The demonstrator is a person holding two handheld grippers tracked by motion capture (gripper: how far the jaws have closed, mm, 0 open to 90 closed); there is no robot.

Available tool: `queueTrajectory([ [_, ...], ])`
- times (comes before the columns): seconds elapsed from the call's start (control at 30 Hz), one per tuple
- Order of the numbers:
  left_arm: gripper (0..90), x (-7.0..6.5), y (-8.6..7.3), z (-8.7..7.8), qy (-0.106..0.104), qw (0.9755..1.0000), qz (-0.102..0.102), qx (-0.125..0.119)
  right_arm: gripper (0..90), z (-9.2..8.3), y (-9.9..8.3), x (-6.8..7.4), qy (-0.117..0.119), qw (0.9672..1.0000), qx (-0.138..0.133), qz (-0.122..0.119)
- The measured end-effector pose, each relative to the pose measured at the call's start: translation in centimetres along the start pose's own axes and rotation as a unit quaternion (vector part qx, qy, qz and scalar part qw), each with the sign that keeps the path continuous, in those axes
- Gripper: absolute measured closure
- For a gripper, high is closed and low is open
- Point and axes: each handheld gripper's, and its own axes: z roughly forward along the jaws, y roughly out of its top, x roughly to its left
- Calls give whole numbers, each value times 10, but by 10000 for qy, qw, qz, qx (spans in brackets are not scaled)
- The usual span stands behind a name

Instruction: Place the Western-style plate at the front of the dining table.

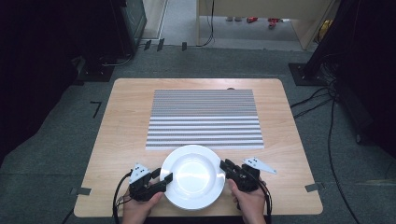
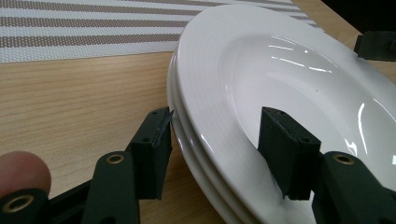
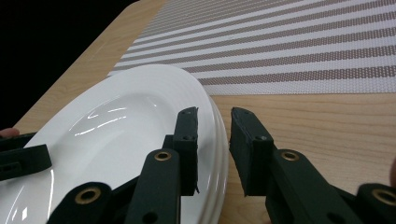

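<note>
White plates (image 1: 192, 176), stacked, at near edge of worktop (image 1: 126, 121), just before striped mat (image 1: 204, 119). Left tool (image 1: 163, 179) straddles left rim, jaws spread, pads not pressing. Right tool (image 1: 226, 165) straddles right rim, narrow gap, not gripping.

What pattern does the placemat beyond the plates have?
The placemat has thin brown and white stripes, clearest in the right gripper view.
</note>
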Motion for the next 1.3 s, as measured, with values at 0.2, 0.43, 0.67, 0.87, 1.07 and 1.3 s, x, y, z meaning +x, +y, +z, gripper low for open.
queueTrajectory([
  [0.2,463,1,0,-2,-53,10000,-15,-28,765,0,-6,1,38,9999,46,90],
  [0.43,471,3,0,-2,-100,9999,-49,-29,827,-3,-7,-3,219,9994,7,257],
  [0.67,476,3,0,-3,-113,9999,-83,-41,833,-4,-8,-4,228,9990,-2,384],
  [0.87,484,4,0,-3,-119,9999,-111,-58,841,-4,-9,-7,357,9959,-36,828],
  [1.07,490,4,-1,-2,-103,9998,-161,-79,842,-3,-10,-8,416,9942,-74,993],
  [1.3,498,4,-1,-2,-84,9998,-175,-90,836,-3,-10,-8,570,9911,-122,1198],
])
